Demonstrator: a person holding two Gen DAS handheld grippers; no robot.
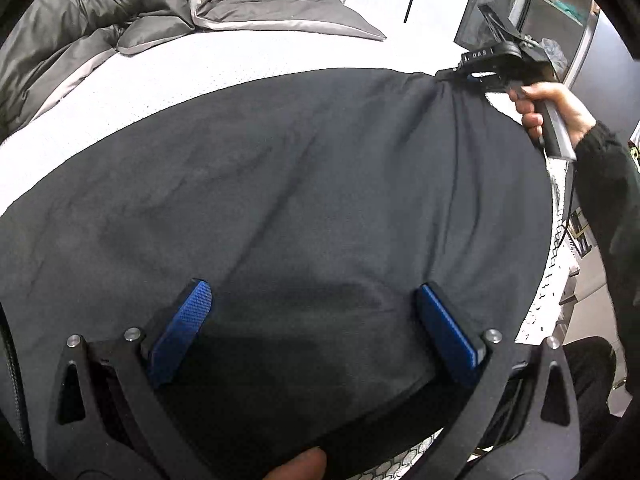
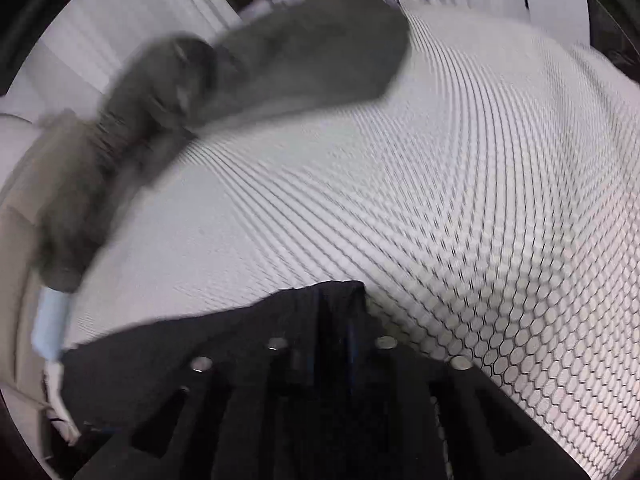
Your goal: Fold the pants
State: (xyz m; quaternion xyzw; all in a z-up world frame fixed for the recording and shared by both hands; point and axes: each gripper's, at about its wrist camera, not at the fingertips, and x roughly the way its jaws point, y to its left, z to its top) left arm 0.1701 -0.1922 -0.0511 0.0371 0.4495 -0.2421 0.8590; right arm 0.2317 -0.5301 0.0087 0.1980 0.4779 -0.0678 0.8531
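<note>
The left gripper [image 1: 314,320] hovers over the near part of the black pants [image 1: 304,184], its jaws wide and holding nothing. The pants lie spread on the white bed [image 1: 132,92]. At their far corner the right gripper [image 1: 460,74] seems to pinch the cloth, jaws narrow. Behind the pants lies a grey duvet [image 1: 120,8].
</note>
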